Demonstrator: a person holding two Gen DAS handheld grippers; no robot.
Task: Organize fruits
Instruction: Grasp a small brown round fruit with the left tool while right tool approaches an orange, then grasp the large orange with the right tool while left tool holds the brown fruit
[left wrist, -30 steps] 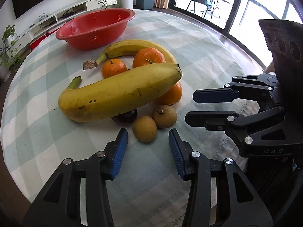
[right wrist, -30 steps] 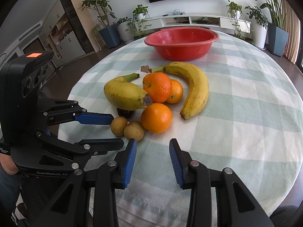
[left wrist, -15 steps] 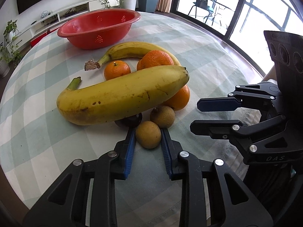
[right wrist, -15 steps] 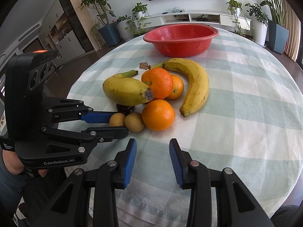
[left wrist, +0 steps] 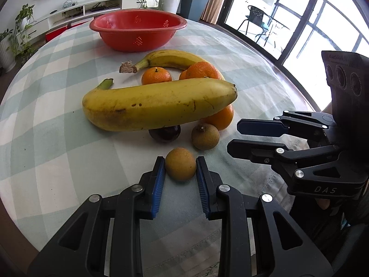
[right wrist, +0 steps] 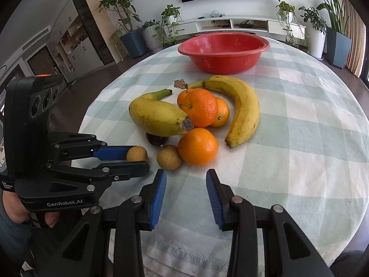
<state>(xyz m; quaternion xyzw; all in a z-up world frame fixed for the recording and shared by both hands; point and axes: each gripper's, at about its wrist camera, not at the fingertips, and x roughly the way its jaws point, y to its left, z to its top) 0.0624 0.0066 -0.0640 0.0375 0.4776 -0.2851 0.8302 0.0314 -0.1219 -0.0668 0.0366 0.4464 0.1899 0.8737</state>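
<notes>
Trouble first at the desk's near edge: left hand-held gripper (left wrist: 180,169) is clamped on a small round brown fruit (left wrist: 180,164), which could squirt out. Right hand-held gripper (right wrist: 186,182) hangs apart, empty. Beyond, a banana (left wrist: 159,105) rests on other fruit and may roll; farthest, the red bowl (left wrist: 138,29).

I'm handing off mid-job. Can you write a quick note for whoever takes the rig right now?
Left tool: shut on the small brown fruit, which is still at table level.
Right tool: open, empty, hovering over the tablecloth short of the pile.
Red colander: at the far side, no fruit visible in it.
On the cloth: two bananas, three oranges, the second brown fruit, a dark fruit under the near banana.
Done: one grasp. Left: all placements.
</notes>
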